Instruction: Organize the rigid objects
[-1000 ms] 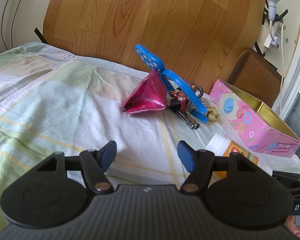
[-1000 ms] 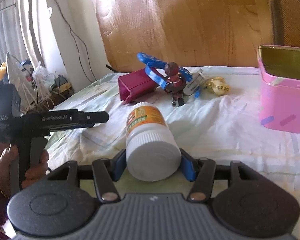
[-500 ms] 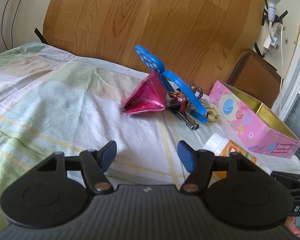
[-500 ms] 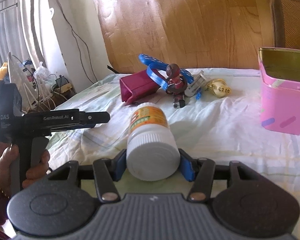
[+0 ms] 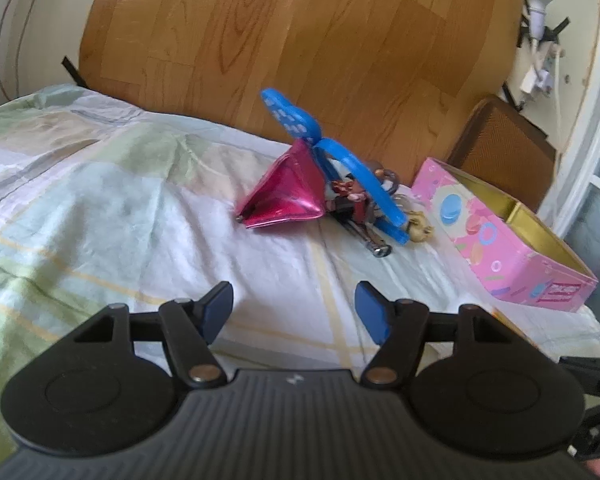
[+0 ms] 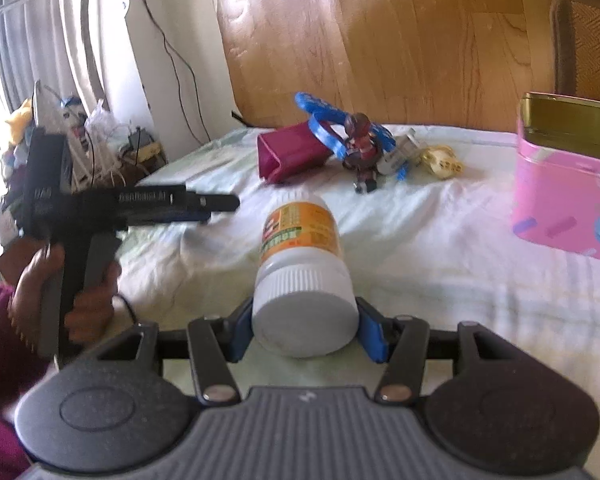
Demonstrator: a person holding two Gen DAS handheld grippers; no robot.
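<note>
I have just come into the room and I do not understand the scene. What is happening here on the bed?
A person is tidying small objects with a gripper in each hand. The right gripper is clamped on the cap end of a white pill bottle with an orange label, held over the bed sheet. The left gripper is open and holds nothing. An open pink tin waits on the right. A magenta pouch, a blue plastic toy and a small figurine lie in a pile.

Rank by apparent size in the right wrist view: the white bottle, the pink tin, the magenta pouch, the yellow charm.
1. white bottle, though it is nearest the camera, so enlarged
2. pink tin, cut off by the frame edge, so its rank against the bottle is unsure
3. magenta pouch
4. yellow charm
</note>
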